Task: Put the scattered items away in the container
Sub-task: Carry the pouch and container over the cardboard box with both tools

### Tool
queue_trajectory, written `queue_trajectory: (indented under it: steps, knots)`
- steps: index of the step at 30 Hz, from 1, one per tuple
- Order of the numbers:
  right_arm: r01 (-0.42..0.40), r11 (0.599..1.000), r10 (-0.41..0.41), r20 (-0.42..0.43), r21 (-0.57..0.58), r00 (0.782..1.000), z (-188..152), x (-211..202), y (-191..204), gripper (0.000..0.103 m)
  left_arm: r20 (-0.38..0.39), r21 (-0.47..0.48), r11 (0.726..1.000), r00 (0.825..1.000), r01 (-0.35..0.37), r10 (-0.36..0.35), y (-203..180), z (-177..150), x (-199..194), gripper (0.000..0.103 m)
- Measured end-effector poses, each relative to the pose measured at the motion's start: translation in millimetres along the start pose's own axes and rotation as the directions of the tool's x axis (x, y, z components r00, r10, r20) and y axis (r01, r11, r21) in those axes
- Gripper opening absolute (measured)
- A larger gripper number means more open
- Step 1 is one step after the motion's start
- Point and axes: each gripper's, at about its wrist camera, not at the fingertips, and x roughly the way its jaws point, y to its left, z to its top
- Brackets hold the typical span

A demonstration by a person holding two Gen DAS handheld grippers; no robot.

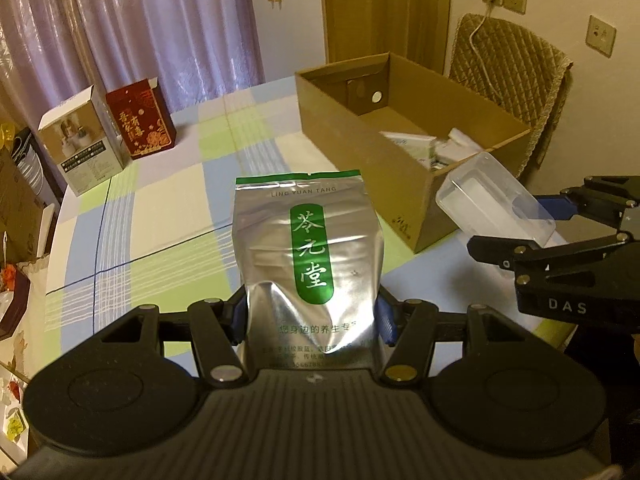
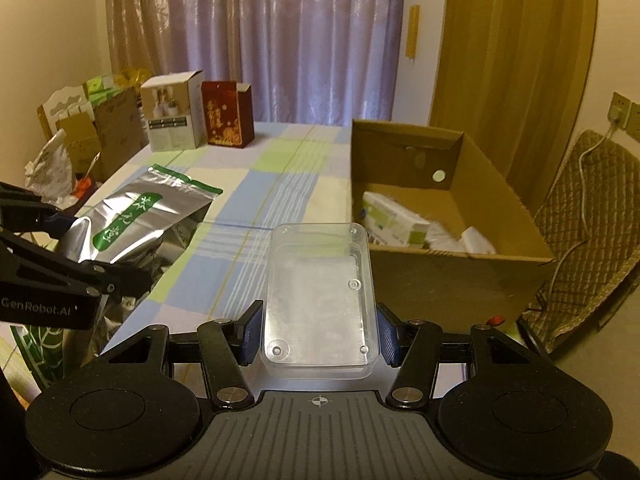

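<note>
Both tools' blue pads partly hide pouch [image 1: 310, 256] and clear box [image 2: 318, 300].

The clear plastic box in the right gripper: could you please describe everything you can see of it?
The clear plastic box is a shallow rectangular container of transparent, slightly frosted plastic with rounded corners, small round studs near its corners and a stepped rim. It looks empty. The right gripper clamps its near end between blue pads, holding it off the checked tablecloth, close beside the cardboard box.
</note>
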Motion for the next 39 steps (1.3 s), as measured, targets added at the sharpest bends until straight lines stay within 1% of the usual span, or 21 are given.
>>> queue_trajectory:
  steps: [9, 16, 19, 23, 28, 33, 35, 39]
  knots:
    - [0.021, 1.000, -0.022, 0.024, 0.021, 0.999, 1, -14, -11, 0.059, 0.025, 0.017, 1.000, 1.000, 0.013, -0.013, -16, 8, -11, 0.055]
    - [0.031, 0.999, -0.032, 0.033, 0.038, 0.999, 0, -20, -20, 0.058, 0.029, 0.026, 0.999, 0.999, 0.026, -0.027, -27, 14, -10, 0.055]
    - [0.039, 0.998, -0.041, 0.037, 0.051, 0.998, 3, -22, -28, 0.058, 0.037, 0.030, 0.999, 0.999, 0.038, -0.039, -33, 22, -9, 0.055]
    - [0.058, 0.996, -0.062, 0.056, 0.065, 0.997, 13, -24, -42, 0.058, 0.059, 0.035, 0.998, 0.996, 0.058, -0.060, -42, 41, -4, 0.055]
    - [0.093, 0.993, -0.099, 0.086, 0.079, 0.991, 32, -19, -70, 0.058, 0.092, 0.039, 0.995, 0.991, 0.091, -0.094, -58, 77, 11, 0.055]
    - [0.125, 0.987, -0.136, 0.109, 0.099, 0.985, 53, -6, -105, 0.058, 0.112, 0.039, 0.992, 0.986, 0.120, -0.123, -72, 116, 36, 0.055]
    - [0.131, 0.986, -0.143, 0.115, 0.105, 0.983, 59, 1, -117, 0.058, 0.115, 0.030, 0.990, 0.983, 0.140, -0.142, -75, 132, 49, 0.055]
    - [0.139, 0.984, -0.152, 0.122, 0.112, 0.981, 75, 18, -137, 0.058, 0.116, 0.013, 0.988, 0.981, 0.156, -0.156, -81, 163, 81, 0.055]
